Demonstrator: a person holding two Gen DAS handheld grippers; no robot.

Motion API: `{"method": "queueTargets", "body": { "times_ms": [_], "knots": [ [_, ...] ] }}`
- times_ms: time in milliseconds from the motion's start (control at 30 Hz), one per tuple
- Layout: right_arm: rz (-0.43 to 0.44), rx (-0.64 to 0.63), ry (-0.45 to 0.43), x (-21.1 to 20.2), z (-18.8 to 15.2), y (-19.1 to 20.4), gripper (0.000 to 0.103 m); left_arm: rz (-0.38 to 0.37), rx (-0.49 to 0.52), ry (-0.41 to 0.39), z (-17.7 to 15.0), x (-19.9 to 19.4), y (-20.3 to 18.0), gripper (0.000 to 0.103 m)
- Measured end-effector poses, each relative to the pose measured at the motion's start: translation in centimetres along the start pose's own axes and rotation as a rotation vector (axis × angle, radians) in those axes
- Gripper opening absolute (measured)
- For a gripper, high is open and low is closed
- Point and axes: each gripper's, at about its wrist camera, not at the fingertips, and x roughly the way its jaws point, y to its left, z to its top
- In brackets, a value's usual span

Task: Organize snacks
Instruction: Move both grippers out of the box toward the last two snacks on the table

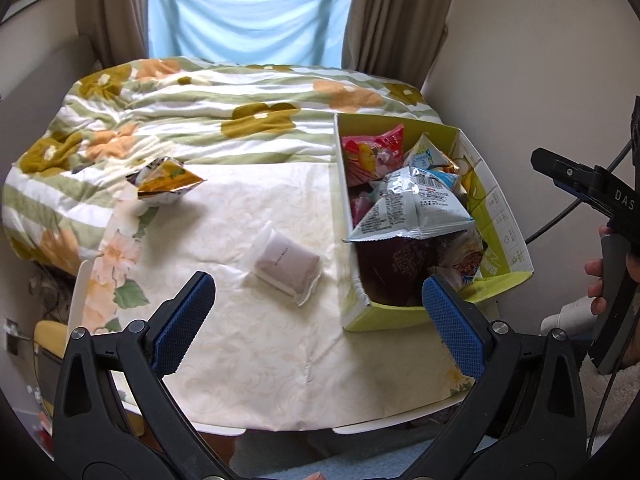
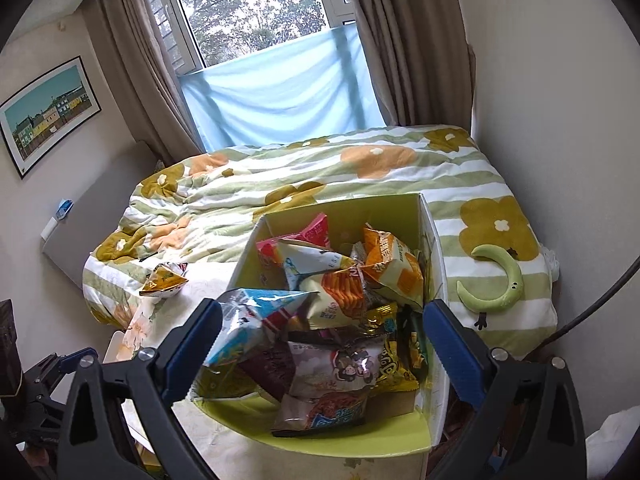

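A green cardboard box (image 1: 504, 216) full of snack packets stands at the table's right side; it also shows in the right wrist view (image 2: 434, 248). A clear packet with a brown pastry (image 1: 286, 266) lies on the tablecloth left of the box. A yellow and silver snack bag (image 1: 166, 180) lies at the far left of the table, also in the right wrist view (image 2: 164, 280). My left gripper (image 1: 318, 316) is open and empty, above the table just short of the pastry packet. My right gripper (image 2: 322, 340) is open and empty, above the box's contents.
The table carries a cream floral cloth (image 1: 248, 352) and stands against a bed with a flowered green-striped duvet (image 1: 224, 108). A green crescent plush (image 2: 500, 284) lies on the bed right of the box. Curtains and a window are behind; a wall is at the right.
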Motion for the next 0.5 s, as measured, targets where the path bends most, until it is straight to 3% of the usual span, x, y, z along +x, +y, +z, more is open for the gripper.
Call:
{"method": "queueTargets", "body": {
  "times_ms": [200, 500],
  "knots": [
    [-0.019, -0.011, -0.038, -2.4, -1.2, 4.5, 0.1, 0.047, -0.002, -0.051, -0.3, -2.8, 4.5, 0.102],
    [-0.086, 0.007, -0.062, -2.3, -5.4, 11.9, 0.1, 0.022, 0.056, -0.022, -0.3, -4.1, 12.1, 0.102]
  ]
}}
